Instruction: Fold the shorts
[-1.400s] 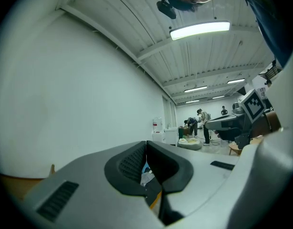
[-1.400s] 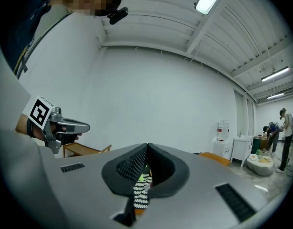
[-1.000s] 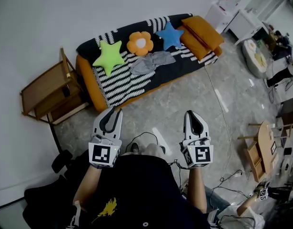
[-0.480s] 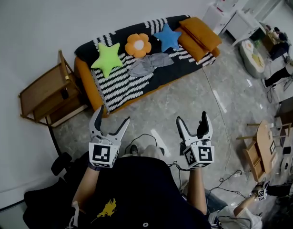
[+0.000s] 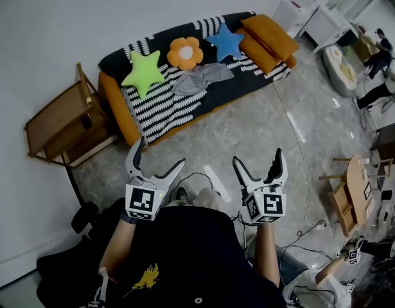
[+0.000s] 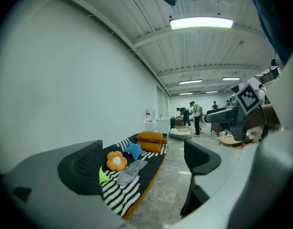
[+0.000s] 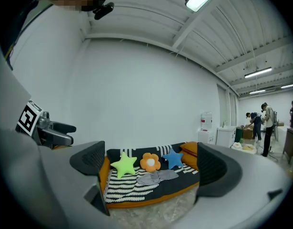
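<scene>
Grey shorts point(image 5: 203, 79) lie crumpled on a striped black-and-white sofa point(image 5: 165, 111) across the room; they also show in the left gripper view point(image 6: 128, 171) and the right gripper view point(image 7: 157, 176). My left gripper point(image 5: 156, 155) and right gripper point(image 5: 258, 160) are held in front of my body, well short of the sofa. The jaws of both have just been opening and now stand wide, with nothing between them.
On the sofa lie a green star cushion point(image 5: 142, 71), an orange flower cushion point(image 5: 185, 52), a blue star cushion point(image 5: 224, 40) and orange pillows point(image 5: 269, 38). A wooden side table point(image 5: 59, 122) stands left of it. Cables point(image 5: 197, 183) cross the grey floor. People point(image 6: 196, 118) work far off.
Both grippers went from shut to wide open. The left gripper dropped slightly. The sofa sits a little higher in the head view.
</scene>
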Motion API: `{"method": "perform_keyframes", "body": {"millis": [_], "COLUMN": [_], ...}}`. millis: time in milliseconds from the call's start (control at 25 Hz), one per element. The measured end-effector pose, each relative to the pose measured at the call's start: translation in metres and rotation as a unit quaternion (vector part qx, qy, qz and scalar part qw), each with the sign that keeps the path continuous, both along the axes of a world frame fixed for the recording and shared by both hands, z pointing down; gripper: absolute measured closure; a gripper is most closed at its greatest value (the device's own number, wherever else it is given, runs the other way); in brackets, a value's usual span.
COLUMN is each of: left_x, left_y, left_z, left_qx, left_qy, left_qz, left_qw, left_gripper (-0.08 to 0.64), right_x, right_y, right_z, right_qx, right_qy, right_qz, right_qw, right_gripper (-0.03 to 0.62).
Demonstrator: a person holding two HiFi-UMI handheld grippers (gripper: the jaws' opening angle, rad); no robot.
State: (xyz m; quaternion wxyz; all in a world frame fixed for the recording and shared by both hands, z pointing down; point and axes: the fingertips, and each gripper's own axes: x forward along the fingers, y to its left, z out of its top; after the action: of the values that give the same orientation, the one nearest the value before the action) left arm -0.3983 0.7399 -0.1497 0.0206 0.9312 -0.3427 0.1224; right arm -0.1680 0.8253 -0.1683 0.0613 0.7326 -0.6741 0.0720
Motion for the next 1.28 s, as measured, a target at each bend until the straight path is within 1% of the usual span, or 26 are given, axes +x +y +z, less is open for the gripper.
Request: {"method": "perform_keyframes", "body": {"millis": [120,240,320,400,480,560,720,880,920,1000,1080,1200,1280], "left_x": [0.002,0.006,0.014,0.029,0.046,0.062,0.094,0.131,0.141,0.160,0.177,0.201,0.216], "left_y": [-0.001,-0.010,-0.020,-0.024,-0.022,-0.024,-0.036,-0.059,-0.068,-0.089,-0.116,-0.158,-0.177], "left_z": [0.003,0.006,0.010,0.014,0.016,0.018,0.027,0.048,0.052,0.054,0.051,0.058,0.070], "left_qx": [-0.009,-0.008,-0.018,-0.029,-0.035,-0.039,-0.035,-0.033,-0.035,-0.045,-0.048,-0.047,-0.065], "left_qy": [-0.018,-0.024,-0.020,-0.009,0.002,0.001,-0.027,-0.072,-0.078,-0.077,-0.075,-0.102,-0.117], "left_qz": [0.003,0.012,0.016,0.021,0.028,0.038,0.048,0.055,0.055,0.047,0.033,-0.007,-0.038], "left_qw": [0.9998,0.9996,0.9995,0.9993,0.9990,0.9985,0.9979,0.9954,0.9948,0.9949,0.9955,0.9937,0.9903], "left_gripper": [0.052,0.052,0.053,0.053,0.054,0.054,0.054,0.054,0.054,0.054,0.054,0.054,0.054], "right_x": [0.002,0.005,0.009,0.018,0.029,0.038,0.062,0.101,0.111,0.129,0.147,0.181,0.207], "right_y": [0.008,0.008,0.007,0.009,0.012,0.008,-0.009,-0.035,-0.046,-0.071,-0.102,-0.143,-0.162], "right_z": [0.000,-0.001,0.004,0.014,0.024,0.027,0.037,0.065,0.072,0.078,0.077,0.079,0.081], "right_qx": [-0.014,-0.029,-0.039,-0.049,-0.059,-0.060,-0.062,-0.079,-0.084,-0.085,-0.072,-0.067,-0.074], "right_qy": [-0.003,0.002,0.010,0.015,0.010,0.002,-0.006,-0.018,-0.017,-0.015,-0.020,-0.036,-0.048], "right_qz": [0.008,0.012,0.015,0.023,0.032,0.037,0.029,0.028,0.026,0.017,0.005,-0.015,-0.031], "right_qw": [1.000,1.000,0.999,0.998,0.998,0.998,0.998,0.996,0.996,0.996,0.997,0.997,0.996], "right_gripper": [-0.006,-0.006,-0.006,-0.006,-0.006,-0.006,-0.005,0.010,0.012,0.012,0.015,0.034,0.062]}}
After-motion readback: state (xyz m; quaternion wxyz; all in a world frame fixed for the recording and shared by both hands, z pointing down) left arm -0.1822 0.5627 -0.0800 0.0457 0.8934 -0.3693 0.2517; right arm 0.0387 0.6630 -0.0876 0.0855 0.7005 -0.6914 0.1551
